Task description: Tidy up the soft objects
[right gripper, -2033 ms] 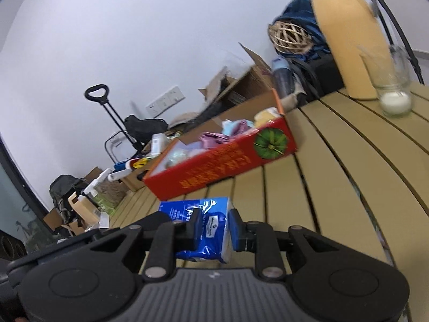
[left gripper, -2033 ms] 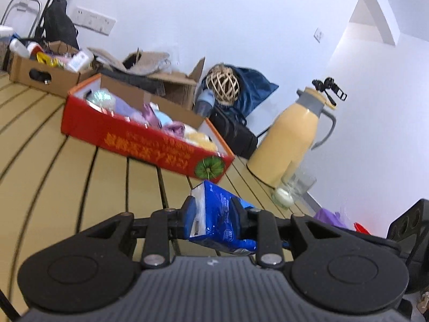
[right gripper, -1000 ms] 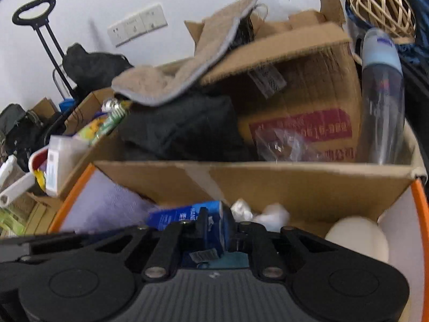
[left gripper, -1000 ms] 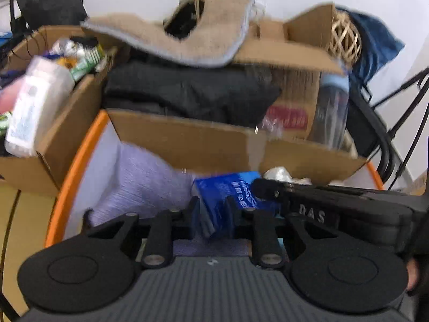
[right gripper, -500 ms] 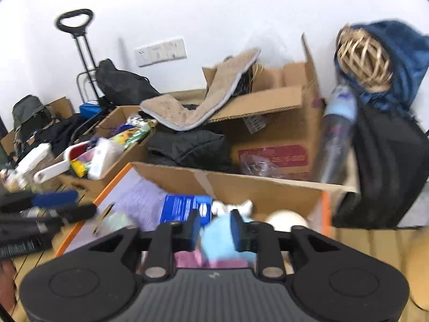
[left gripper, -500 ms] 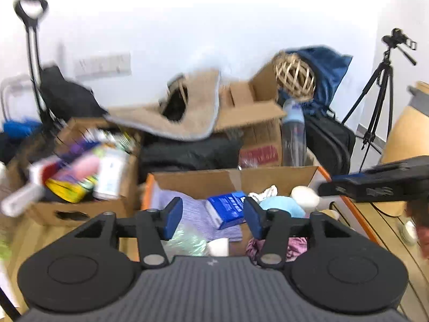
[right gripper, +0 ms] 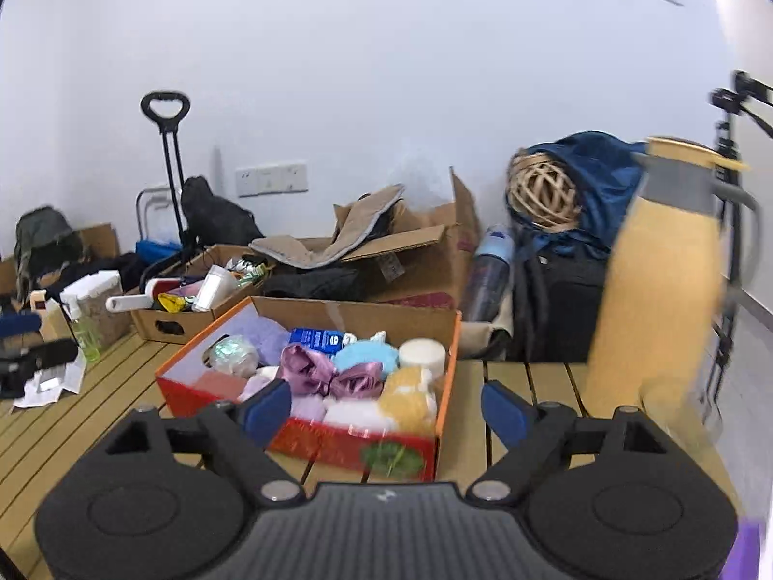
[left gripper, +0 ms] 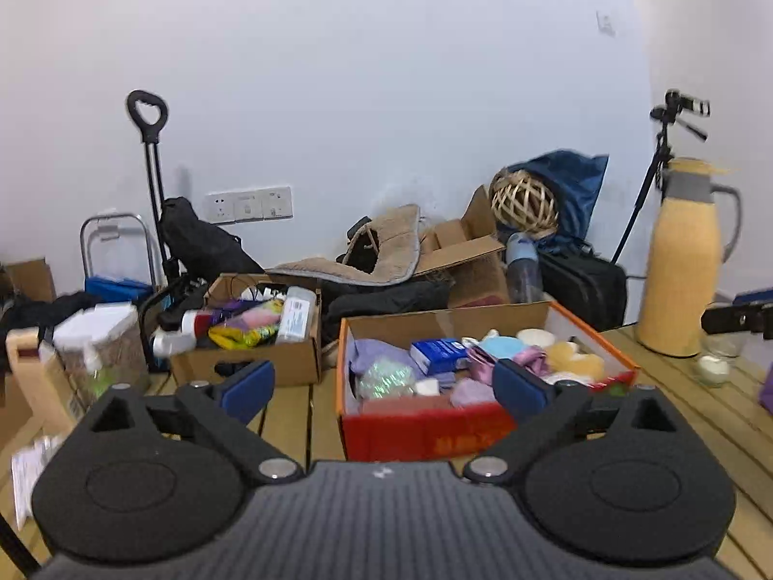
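The red cardboard box sits on the slatted wooden table and holds several soft items. The blue tissue pack lies inside it near the back wall, beside purple cloth. In the right wrist view the box shows the blue pack, a purple satin bow and a yellow plush. My left gripper is open and empty, held back from the box. My right gripper is open and empty above the box's near right corner.
A yellow thermos and a glass stand at the right on the table. A brown box of bottles sits to the left of the red box. Paper scraps lie at the left. Bags and cartons crowd the wall behind.
Both grippers carried the blue tissue pack into the red box, let it go and opened wide. Both then pulled back and up from the box.
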### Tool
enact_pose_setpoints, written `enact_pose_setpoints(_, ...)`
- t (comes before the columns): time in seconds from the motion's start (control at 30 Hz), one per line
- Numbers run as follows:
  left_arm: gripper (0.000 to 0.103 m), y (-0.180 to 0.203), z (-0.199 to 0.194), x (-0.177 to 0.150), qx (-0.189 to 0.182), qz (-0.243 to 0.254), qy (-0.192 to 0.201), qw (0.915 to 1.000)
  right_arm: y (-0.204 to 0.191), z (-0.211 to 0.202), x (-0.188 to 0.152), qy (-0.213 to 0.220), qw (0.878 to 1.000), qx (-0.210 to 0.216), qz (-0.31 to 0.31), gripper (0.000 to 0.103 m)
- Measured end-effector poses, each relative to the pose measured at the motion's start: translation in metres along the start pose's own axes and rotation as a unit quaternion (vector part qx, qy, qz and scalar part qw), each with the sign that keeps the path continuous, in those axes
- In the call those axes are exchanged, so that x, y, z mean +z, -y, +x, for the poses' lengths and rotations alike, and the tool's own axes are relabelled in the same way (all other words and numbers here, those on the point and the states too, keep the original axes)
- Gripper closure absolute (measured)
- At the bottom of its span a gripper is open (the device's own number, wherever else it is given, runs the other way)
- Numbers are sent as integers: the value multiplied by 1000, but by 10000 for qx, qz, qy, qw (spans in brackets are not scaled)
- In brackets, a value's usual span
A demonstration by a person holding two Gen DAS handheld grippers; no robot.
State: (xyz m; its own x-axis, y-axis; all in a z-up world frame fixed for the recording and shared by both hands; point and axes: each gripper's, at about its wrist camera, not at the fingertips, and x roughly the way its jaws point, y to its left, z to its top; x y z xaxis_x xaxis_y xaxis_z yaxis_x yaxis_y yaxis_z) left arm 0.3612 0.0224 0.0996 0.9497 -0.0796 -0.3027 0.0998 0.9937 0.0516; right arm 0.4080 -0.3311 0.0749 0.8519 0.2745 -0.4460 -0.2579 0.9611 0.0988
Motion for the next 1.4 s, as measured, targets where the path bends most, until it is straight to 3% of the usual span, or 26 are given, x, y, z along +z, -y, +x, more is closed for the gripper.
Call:
enact_pose_setpoints(0.3, 0, -5, -119, -70, -36, -439, 262, 9987, -56, -106, -86, 620, 9978, -226, -59, 14)
enact_pose_setpoints(0.43, 0, -15, -172, -98, 264, -772, 350, 9961, -83, -146, -129, 668, 9975, -146, -171, 14)
enact_pose_setpoints(0.57, 0, -17, -211, -120, 412, -1006, 108, 9940, -107, -185, -160, 521, 9985, -25, -147, 14)
enact_pose_setpoints(0.63, 0, -13, -227, -126, 287, -873, 101, 9957, -115, -208, -171, 624, 9980, 48, 54, 3)
enact_pose_setpoints(0.73, 0, -2, -241, -123, 210, -652, 283, 9973, -126, -232, -179, 680, 9975, 202, 18, 1)
enact_pose_setpoints(0.9, 0, 13, -254, -115, 53, -542, 502, 9973, -134, -253, -187, 913, 9958, -7, -88, 0)
enact_pose_setpoints(1.4, 0, 16, -269, -112, 16, -474, 684, 9965, -126, -260, -193, 942, 9955, -87, 91, 0)
